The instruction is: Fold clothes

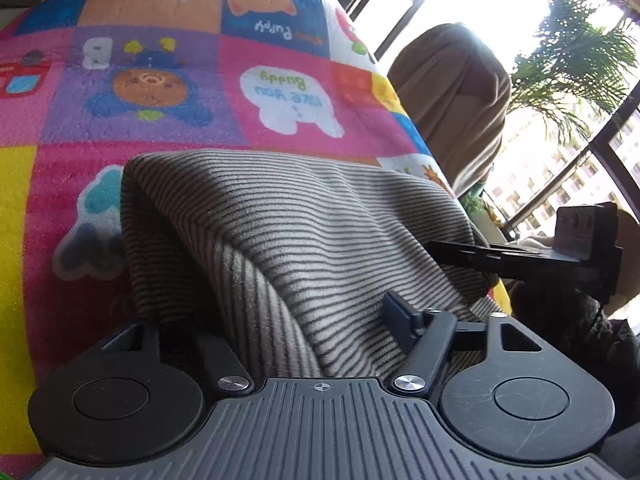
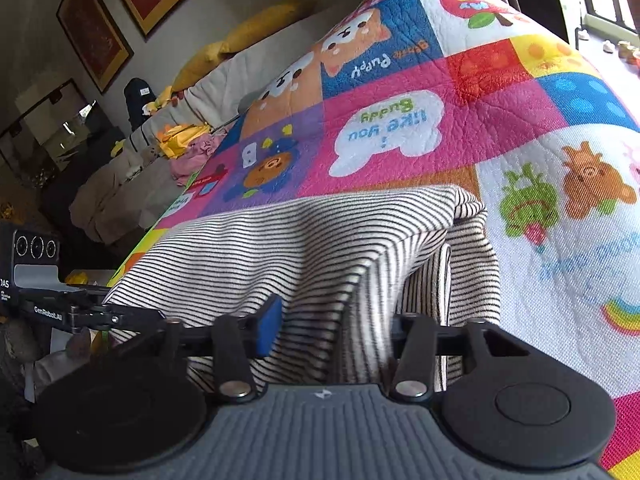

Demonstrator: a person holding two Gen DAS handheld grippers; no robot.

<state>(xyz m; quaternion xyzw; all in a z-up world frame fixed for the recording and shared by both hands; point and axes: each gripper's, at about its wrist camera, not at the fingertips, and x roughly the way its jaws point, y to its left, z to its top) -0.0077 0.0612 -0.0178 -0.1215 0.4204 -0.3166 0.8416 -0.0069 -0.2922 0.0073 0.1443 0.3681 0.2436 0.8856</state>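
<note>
A black-and-white striped garment [image 1: 304, 216] lies partly folded on a colourful cartoon play mat [image 1: 168, 92]. My left gripper [image 1: 304, 320] is shut on a near fold of the striped garment and lifts it a little; only one blue pad [image 1: 396, 316] shows, the other is under the cloth. In the right wrist view the same garment [image 2: 304, 236] drapes over my right gripper [image 2: 332, 332], which is shut on its near edge, with one blue pad [image 2: 268, 328] showing. The other gripper's body [image 2: 36, 276] is at the left.
The mat [image 2: 460, 112] stretches ahead of both grippers. A brown garment [image 1: 452, 96] hangs at the right by bright windows and a palm. A sofa [image 2: 224, 80] with yellow cushions and loose clothes stands to the left, under framed pictures.
</note>
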